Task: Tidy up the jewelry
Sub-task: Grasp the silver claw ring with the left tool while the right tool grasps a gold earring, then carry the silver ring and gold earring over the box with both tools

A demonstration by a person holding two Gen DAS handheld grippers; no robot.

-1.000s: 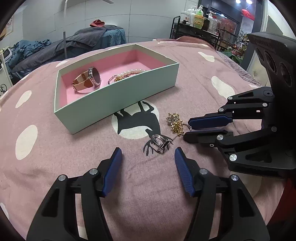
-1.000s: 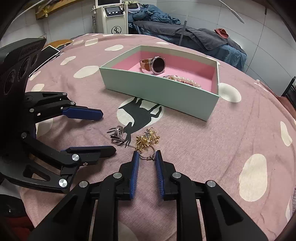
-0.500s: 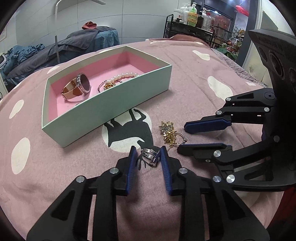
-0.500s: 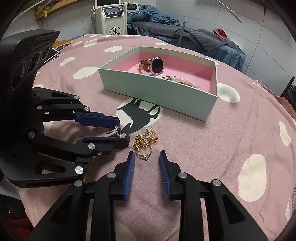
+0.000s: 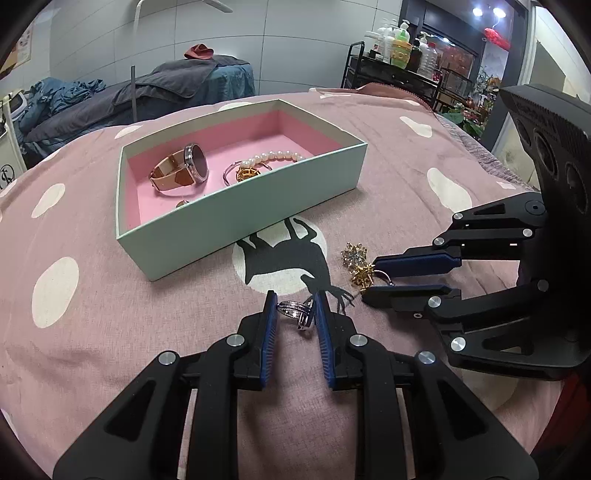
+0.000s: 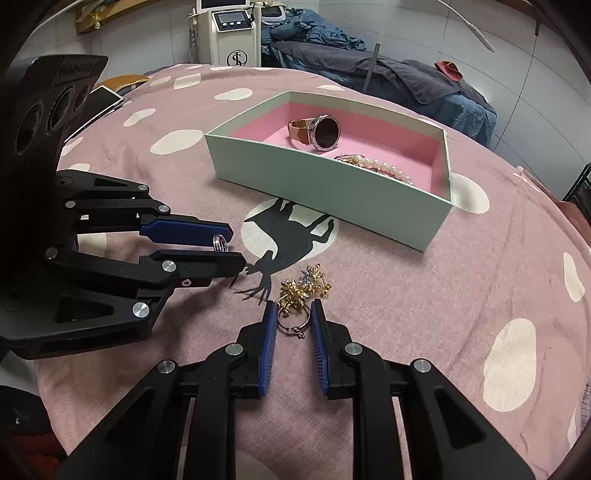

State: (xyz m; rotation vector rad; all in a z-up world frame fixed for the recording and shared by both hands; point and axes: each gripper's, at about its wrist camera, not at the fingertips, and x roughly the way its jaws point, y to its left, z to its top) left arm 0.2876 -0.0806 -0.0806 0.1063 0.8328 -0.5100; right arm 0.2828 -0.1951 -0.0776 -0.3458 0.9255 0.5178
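White tiled walls, blanket-draped treatment bed, black bottle rack, white machine.

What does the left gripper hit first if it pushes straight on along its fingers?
The silver ring already sits between the left gripper fingers, so it comes first, then the pink cloth underneath. The green box lies further on, though depth is hard to judge.

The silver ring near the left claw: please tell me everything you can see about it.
The silver ring is a shiny metal band that looks like several thin bands stacked, perhaps with small stones. It rests on the pink dotted cloth, at the antlers of the black deer print, outside the green box. It sits between the blue pads of the left claw, which appear to press on it from both sides. The gold flower jewelry lies apart from it.
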